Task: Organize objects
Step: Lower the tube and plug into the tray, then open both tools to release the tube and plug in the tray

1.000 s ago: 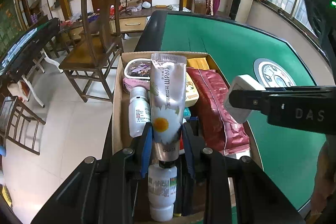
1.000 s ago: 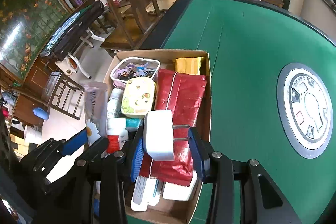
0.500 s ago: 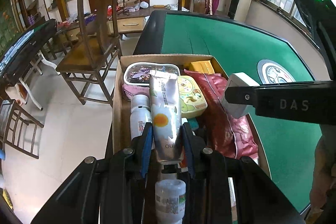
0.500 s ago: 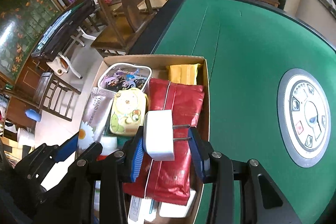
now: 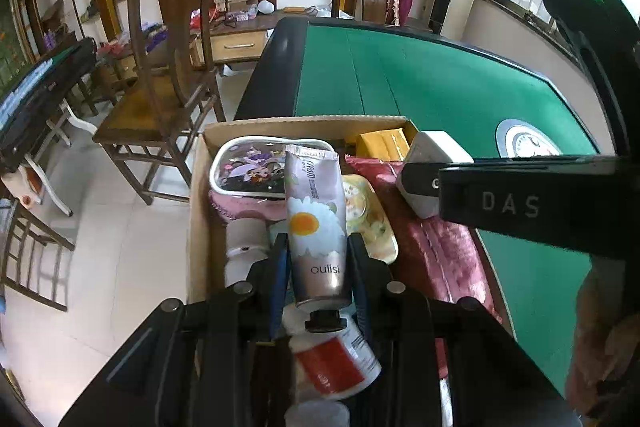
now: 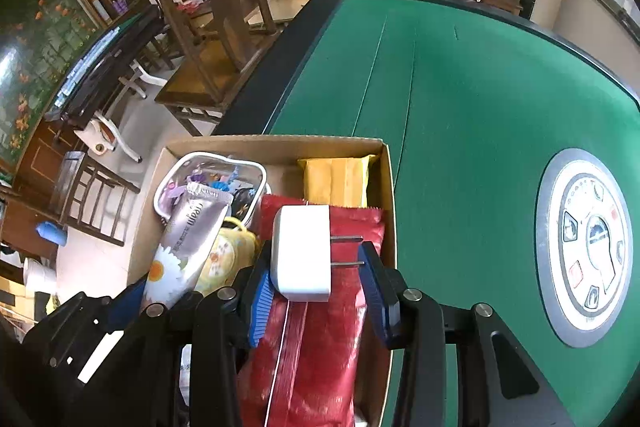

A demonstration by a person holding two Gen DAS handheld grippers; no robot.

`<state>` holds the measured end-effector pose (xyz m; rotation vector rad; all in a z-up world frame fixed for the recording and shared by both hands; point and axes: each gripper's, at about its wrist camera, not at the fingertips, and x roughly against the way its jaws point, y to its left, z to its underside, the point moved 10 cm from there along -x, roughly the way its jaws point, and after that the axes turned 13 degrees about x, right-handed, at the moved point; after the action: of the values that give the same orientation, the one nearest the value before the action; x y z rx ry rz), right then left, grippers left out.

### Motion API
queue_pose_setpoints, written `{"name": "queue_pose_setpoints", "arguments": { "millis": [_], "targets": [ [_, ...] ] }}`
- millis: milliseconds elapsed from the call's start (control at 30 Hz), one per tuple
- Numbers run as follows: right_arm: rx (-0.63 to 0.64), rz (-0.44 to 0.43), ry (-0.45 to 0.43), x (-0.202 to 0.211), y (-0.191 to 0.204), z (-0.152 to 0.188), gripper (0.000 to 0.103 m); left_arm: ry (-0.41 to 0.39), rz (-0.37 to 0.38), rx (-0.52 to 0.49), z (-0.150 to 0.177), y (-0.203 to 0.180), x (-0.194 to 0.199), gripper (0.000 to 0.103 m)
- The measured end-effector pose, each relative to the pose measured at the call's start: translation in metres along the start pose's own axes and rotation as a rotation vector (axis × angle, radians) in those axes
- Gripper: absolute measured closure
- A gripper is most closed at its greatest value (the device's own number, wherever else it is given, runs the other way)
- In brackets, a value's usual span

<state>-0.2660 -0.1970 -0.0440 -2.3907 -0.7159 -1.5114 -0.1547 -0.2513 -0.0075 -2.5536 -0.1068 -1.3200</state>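
My left gripper (image 5: 318, 273) is shut on a silver hand-cream tube (image 5: 316, 223) with a daisy print, held above the cardboard box (image 5: 198, 211); the tube also shows in the right wrist view (image 6: 188, 239). My right gripper (image 6: 316, 281) is shut on a white plug adapter (image 6: 302, 253) with two metal prongs, above a red packet (image 6: 316, 347); the adapter also shows in the left wrist view (image 5: 430, 163). The box (image 6: 276, 143) holds a cartoon pouch (image 5: 256, 167), a yellow packet (image 6: 338, 181), a yellow-green case (image 5: 366, 219) and bottles (image 5: 336, 359).
The box sits at the left edge of a green felt table (image 6: 460, 99) with a round control panel (image 6: 588, 263) in its middle. Wooden chairs (image 5: 168, 75) stand on the tiled floor beside the table. The right gripper's black body (image 5: 540, 203) crosses the left wrist view.
Both grippers have moved back toward the near end of the box, each still holding its object. The box contents have slid further away in both views.
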Motion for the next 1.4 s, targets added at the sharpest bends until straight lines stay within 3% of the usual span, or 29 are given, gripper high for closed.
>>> {"name": "queue_pose_setpoints", "arguments": {
  "millis": [233, 333, 400, 633, 767, 1000, 1300, 1367, 1400],
  "targets": [
    [0.019, -0.019, -0.003, 0.001, 0.005, -0.012, 0.058, -0.004, 0.012, 0.016, -0.001, 0.0, -0.001, 0.075],
    [0.031, -0.035, 0.001, 0.007, 0.009, -0.009, 0.052, -0.009, 0.043, 0.029, 0.002, -0.001, 0.004, 0.074],
    [0.046, -0.037, -0.005, 0.012, 0.013, -0.007, 0.051, -0.012, 0.049, 0.019, 0.005, -0.004, 0.007, 0.067],
    [0.109, -0.074, -0.027, 0.029, 0.035, 0.007, 0.05, -0.023, 0.074, 0.016, 0.015, -0.011, 0.022, 0.066],
    [0.066, -0.171, -0.044, 0.043, 0.038, 0.018, 0.05, -0.018, 0.084, 0.017, 0.022, -0.012, 0.027, 0.066],
    [0.027, -0.126, -0.066, 0.07, 0.02, 0.048, 0.05, -0.037, 0.102, 0.037, 0.036, -0.021, 0.042, 0.063],
    [0.048, -0.099, -0.081, 0.094, 0.007, 0.095, 0.036, -0.039, 0.069, 0.095, 0.067, -0.035, 0.065, 0.033],
    [0.053, -0.075, -0.107, 0.103, -0.001, 0.105, 0.024, -0.039, 0.037, 0.095, 0.075, -0.039, 0.071, 0.029],
    [0.051, -0.08, -0.109, 0.107, -0.005, 0.111, 0.012, -0.042, 0.024, 0.097, 0.079, -0.039, 0.076, 0.029]
  ]
}}
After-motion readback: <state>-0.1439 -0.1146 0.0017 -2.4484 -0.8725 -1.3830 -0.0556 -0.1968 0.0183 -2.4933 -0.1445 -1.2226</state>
